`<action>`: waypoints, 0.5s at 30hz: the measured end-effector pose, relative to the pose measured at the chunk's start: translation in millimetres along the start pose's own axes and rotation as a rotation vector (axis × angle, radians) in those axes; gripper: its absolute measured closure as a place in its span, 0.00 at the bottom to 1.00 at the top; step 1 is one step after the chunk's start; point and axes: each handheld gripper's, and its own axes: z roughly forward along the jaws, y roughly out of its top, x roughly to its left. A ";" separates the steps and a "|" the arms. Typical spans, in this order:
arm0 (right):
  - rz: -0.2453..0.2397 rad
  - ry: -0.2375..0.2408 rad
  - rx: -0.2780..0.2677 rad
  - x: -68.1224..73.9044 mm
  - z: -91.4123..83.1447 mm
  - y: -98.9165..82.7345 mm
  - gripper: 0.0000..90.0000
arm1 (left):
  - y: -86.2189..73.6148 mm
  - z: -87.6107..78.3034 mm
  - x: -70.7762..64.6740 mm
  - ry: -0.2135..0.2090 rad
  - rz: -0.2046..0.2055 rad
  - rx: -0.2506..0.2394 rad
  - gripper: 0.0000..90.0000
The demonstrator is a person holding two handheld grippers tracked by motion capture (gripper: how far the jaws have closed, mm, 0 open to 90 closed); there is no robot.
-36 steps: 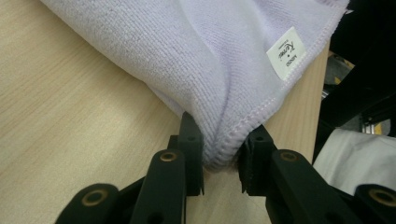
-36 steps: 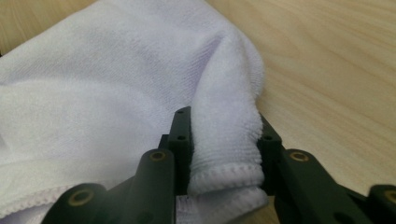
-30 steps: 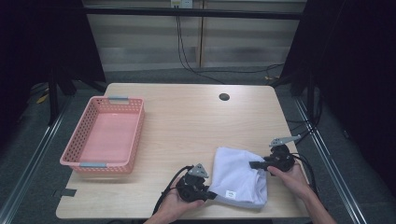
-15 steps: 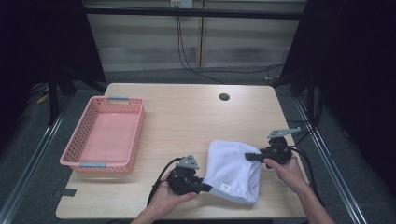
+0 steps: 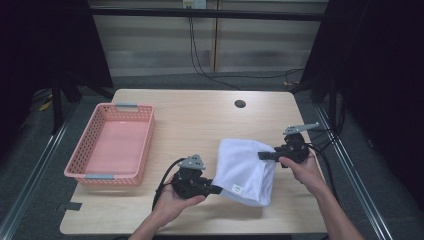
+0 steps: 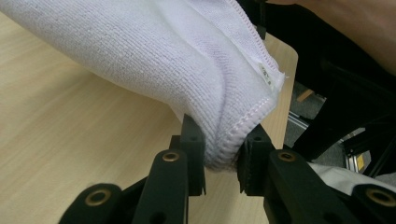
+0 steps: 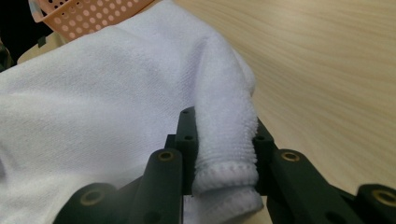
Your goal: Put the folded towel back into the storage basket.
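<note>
A: Which step is in hand?

B: Lifting, I'd say. The white towel (image 5: 246,170) hangs between the two claws near the right front of the counter (image 5: 200,115). The left claw (image 5: 216,189) is clamped on the near corner, the one by the small label; in the left gripper view the hemmed edge is pinched tight between the black jaws. The right claw (image 5: 262,155) is clamped on the far right corner, and the right gripper view shows a fold of terry cloth squeezed between its jaws.

A: Is the towel off the surface?

B: Partly, as far as I can judge. It sags in the middle, and I cannot tell whether its lowest fold touches the wood.

A: What does the next move call for?

B: Probably carrying it left to the pink basket (image 5: 90,150), which stands empty at the left edge, well apart from the towel. Both hands would need to travel together, keeping their grip, so the cloth doesn't slip from one corner or drag.

A: And the surroundings?

B: A pale wooden counter with a round cable hole (image 5: 240,104) near the far edge. Dark curtains hang on both sides, cables run down a panelled wall behind, and the floor is grey.
</note>
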 end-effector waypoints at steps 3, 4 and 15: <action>-0.014 0.010 -0.008 1.0 2.2 9.9 0.81 | 1.8 -7.1 3.8 0.015 -0.001 -0.003 0.84; -0.016 0.010 -0.008 1.5 3.0 12.6 0.81 | 2.6 -9.8 5.4 0.020 -0.001 -0.006 0.84; -0.084 0.046 -0.009 10.3 27.5 62.0 0.81 | 7.2 -48.8 18.9 0.071 -0.006 -0.050 0.84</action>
